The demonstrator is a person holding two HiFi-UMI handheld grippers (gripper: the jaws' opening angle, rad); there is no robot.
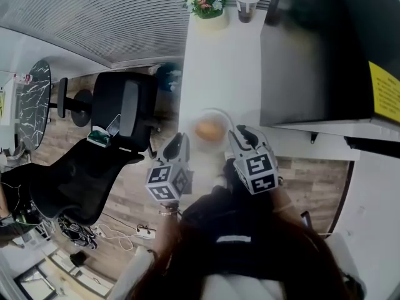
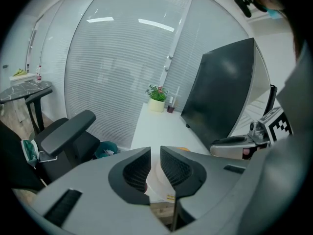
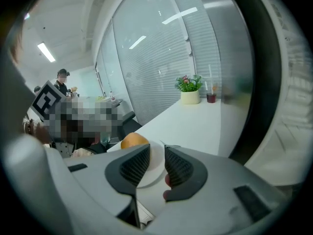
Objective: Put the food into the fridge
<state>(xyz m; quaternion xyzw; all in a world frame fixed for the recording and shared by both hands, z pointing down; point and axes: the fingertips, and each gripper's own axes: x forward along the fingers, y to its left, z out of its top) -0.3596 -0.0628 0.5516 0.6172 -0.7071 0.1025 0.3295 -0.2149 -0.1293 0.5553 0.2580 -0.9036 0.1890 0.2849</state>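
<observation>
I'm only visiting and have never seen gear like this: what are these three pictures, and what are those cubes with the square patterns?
There is no robot: a person holds a two-jaw gripper in each hand, and the cubes are part of those. The head view looks down from the person's head, showing the left gripper and right gripper. The other two views come from cameras riding on each gripper, looking along its jaws. On the white table lies a plate with a round orange-brown food; further back stand a flower pot and a cup. The dark box is probably the fridge. Both grippers are open and hold nothing.
</observation>
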